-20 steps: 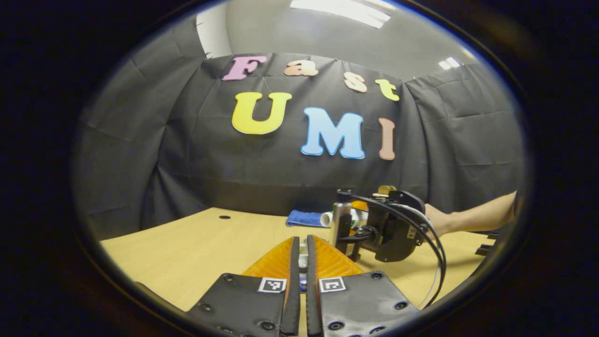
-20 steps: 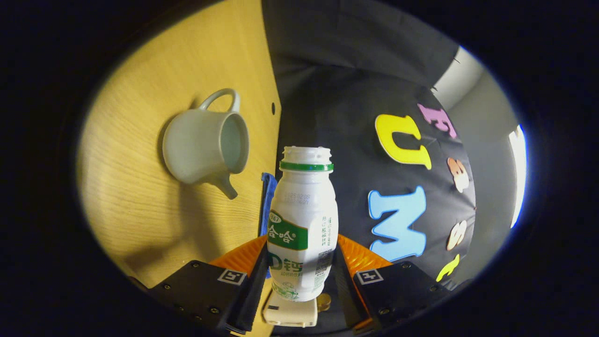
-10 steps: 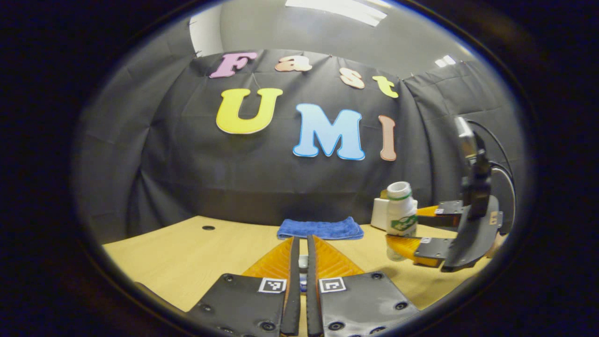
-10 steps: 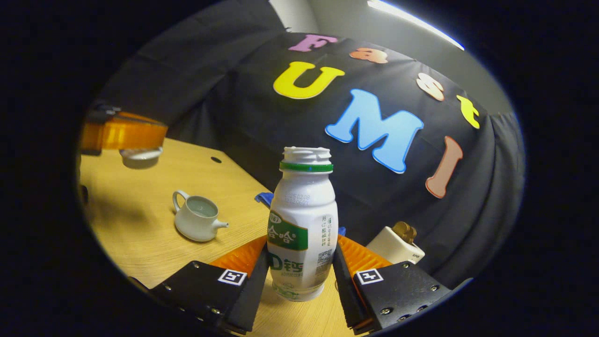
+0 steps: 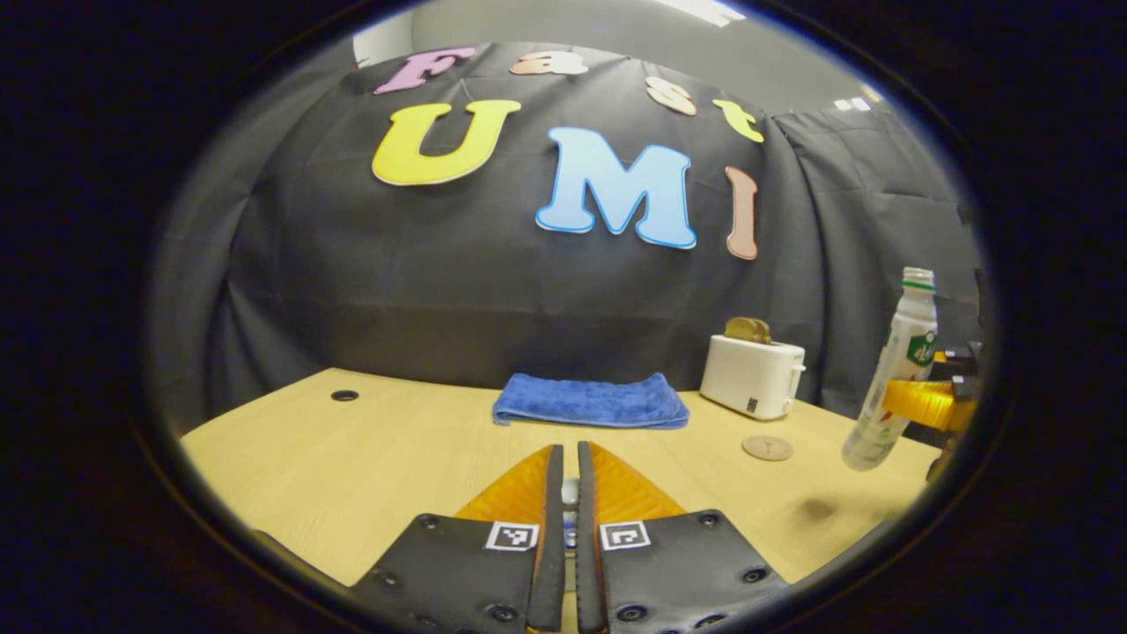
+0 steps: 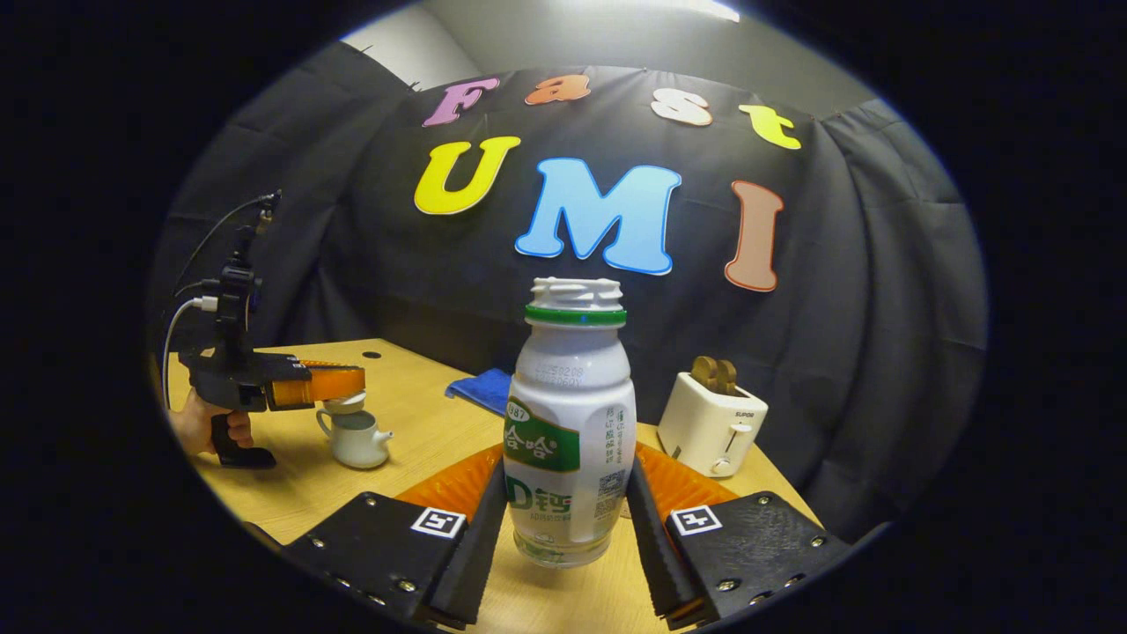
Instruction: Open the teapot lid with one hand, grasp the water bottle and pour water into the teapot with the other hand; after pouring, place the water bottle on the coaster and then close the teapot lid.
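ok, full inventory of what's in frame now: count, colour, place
water bottle: 1, white with green band, upright in the right tool
teapot: 1, white, open, on the table at left
teapot lid: 1, white, held above the teapot
coaster: 1, brown, round, in front of the toaster
toaster: 1, white, by the back wall
towel: 1, blue, folded, at the back
table: 1, light wood
right tool: 1, shut on the water bottle
left tool: 1, shut on the teapot lid
hand: 1, on the left tool's grip
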{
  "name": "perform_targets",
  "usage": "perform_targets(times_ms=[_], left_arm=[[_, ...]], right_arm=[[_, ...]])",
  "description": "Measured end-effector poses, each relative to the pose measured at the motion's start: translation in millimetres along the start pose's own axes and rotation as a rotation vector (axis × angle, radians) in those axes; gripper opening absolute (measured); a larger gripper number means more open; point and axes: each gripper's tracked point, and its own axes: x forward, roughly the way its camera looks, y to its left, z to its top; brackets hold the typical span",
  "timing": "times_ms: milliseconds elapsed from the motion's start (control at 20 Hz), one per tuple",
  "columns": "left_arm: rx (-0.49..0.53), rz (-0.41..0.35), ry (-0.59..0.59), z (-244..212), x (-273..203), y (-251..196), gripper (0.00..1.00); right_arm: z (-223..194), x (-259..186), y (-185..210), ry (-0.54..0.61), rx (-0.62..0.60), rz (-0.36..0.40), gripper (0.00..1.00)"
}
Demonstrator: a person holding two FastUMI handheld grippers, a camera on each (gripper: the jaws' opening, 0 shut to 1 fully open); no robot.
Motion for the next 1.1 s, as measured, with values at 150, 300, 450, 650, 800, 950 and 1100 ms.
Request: perform_targets(times_ms=[150,300,450,650,800,950,1100], left_arm=[[0.012,0.005,0.012,-6.7,3.1,-3.6,0.15],[0.033,0.026,0.031,-12.8,5.2,-0.4,0.12],[0.042,0.033,0.043,-18.8,6.2,1.7,0.16],[0.026,0.032,0.046,-20.7,5.0,3.4,0.16],[0.028,0.036,0.052,-23.0,6.4,3.1,0.16],[0.012,0.032,0.063,-28.7,9.3,2.0,0.14],[-0.005,0.021,0.056,-25.1,5.2,0.0,0.22]], right_arm=[[0.6,0.7,-2.1,-0.008,-0.010,-0.007,0.67],[-5.1,-1.3,-4.4,0.005,-0.020,-0.001,0.70],[-2.9,-0.5,-3.7,0.003,-0.021,0.004,0.70],[-0.7,7.6,-4.7,-0.010,-0.017,0.001,0.70],[-8.7,29.9,-11.8,0.011,0.013,-0.018,0.70],[-12.6,57.7,-21.8,0.022,0.076,-0.048,0.70],[-21.6,87.4,-44.5,0.034,0.104,-0.103,0.70]])
